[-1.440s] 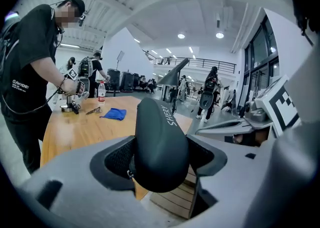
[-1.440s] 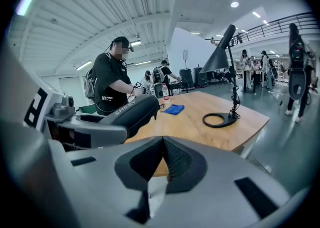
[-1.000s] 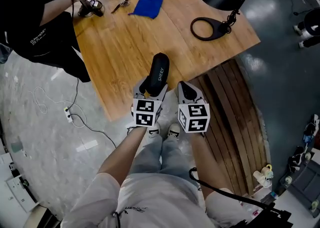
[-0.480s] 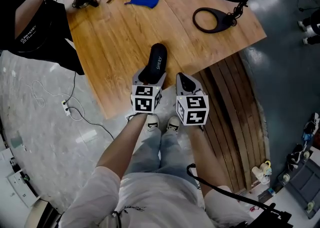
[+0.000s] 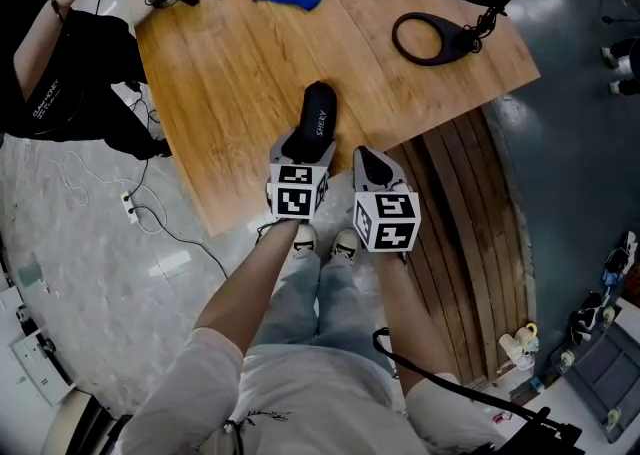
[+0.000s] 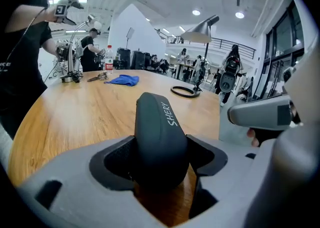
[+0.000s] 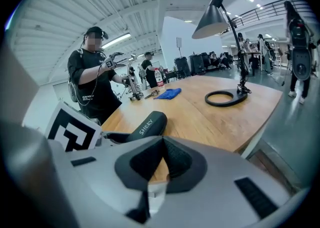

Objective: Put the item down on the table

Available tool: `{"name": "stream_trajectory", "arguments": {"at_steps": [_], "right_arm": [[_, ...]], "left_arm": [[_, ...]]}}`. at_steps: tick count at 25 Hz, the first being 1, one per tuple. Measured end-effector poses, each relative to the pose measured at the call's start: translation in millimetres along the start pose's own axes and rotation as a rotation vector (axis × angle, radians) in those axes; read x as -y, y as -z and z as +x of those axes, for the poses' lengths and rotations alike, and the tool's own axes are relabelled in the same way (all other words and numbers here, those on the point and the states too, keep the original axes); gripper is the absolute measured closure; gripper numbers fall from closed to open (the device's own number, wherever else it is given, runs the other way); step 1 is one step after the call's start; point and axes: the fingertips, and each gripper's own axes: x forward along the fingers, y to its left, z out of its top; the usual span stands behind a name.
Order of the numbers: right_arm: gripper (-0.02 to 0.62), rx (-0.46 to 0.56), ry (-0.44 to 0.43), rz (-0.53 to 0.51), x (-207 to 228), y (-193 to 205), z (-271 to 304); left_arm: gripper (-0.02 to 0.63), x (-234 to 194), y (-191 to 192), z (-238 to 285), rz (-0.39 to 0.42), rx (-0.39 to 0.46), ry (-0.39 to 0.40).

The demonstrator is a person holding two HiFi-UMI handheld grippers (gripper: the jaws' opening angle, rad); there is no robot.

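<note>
The left gripper (image 6: 160,158) is clamping the dark oblong case (image 6: 159,129), its length jutting forward past the fingers over the wooden table (image 5: 230,73); the right gripper (image 7: 161,161) is idling beside it, pinched together, empty.

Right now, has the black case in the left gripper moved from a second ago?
No, not noticeably. The black case, held in the left gripper, keeps its spot relative to the lamp base ring.

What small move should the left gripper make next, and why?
Probably lower the left gripper a little and open it: its jaws are shut on the black case, which hangs over the wooden table near its edge.
</note>
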Motion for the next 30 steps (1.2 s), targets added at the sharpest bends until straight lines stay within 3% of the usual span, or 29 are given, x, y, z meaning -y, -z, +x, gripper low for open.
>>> {"name": "stream_trajectory", "arguments": {"at_steps": [13,20,30], "right_arm": [[0.591,-0.012,0.003,0.020,6,6,1],[0.591,-0.005,0.000,0.035,3,1,-5],[0.591,-0.008,-0.008,-0.011,-9,-9,-16]], "left_arm": [[0.278,2,1,1,0.047,0.004,0.008],[0.245,3,-4,-10,0.065,0.009,0.005],[0.247,2,-6,-32,0.069,0.009,-0.010]]}}
